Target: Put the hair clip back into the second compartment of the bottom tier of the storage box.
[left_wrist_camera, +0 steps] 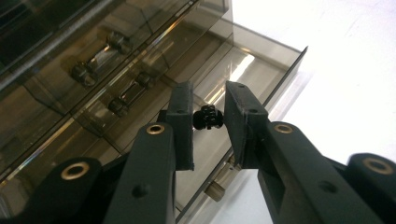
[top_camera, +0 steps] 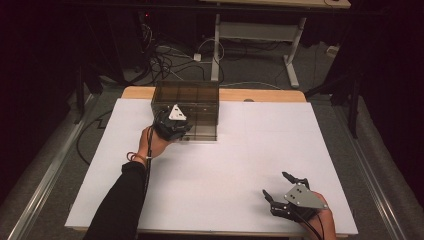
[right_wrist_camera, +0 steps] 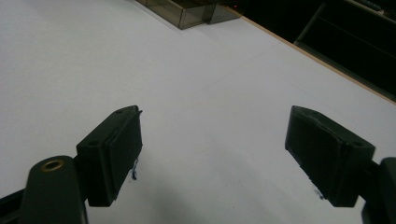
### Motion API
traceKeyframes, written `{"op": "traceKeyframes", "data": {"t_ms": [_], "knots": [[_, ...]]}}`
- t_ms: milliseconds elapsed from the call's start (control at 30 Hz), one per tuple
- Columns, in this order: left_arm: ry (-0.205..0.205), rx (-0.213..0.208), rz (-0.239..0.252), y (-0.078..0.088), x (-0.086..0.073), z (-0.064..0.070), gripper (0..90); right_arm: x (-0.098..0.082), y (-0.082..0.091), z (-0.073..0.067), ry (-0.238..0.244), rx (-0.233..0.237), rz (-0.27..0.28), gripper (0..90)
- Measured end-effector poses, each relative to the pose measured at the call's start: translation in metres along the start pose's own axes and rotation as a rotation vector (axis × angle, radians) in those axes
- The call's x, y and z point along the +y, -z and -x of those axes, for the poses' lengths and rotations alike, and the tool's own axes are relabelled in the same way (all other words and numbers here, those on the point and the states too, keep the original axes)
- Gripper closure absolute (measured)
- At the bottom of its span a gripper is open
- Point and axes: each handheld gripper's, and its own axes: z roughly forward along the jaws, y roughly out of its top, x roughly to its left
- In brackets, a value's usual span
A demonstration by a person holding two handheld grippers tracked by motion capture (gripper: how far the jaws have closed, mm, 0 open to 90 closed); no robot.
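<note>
High view: right gripper (top_camera: 280, 186) rests near the table's (top_camera: 225, 165) front edge, jaws wide apart and empty, with bare white surface all around. Farther off, left gripper (left_wrist_camera: 208, 116) pinches the small black knob (left_wrist_camera: 208, 117) of a drawer (left_wrist_camera: 261, 70) in the smoky cabinet (top_camera: 186, 102) at the far edge.

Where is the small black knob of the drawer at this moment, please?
In the left gripper view the small black knob sits between the pads of the left gripper, on the front of the pulled-out drawer of the smoky clear drawer box.
</note>
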Motion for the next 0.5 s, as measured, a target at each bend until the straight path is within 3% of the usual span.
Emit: {"op": "traceKeyframes", "data": {"t_ms": [500], "knots": [[-0.001,0.014,-0.018,-0.0085,-0.0016,0.0004,70.8,-0.0004,0.0000,-0.0001,-0.002,0.002,-0.001,18.8]]}}
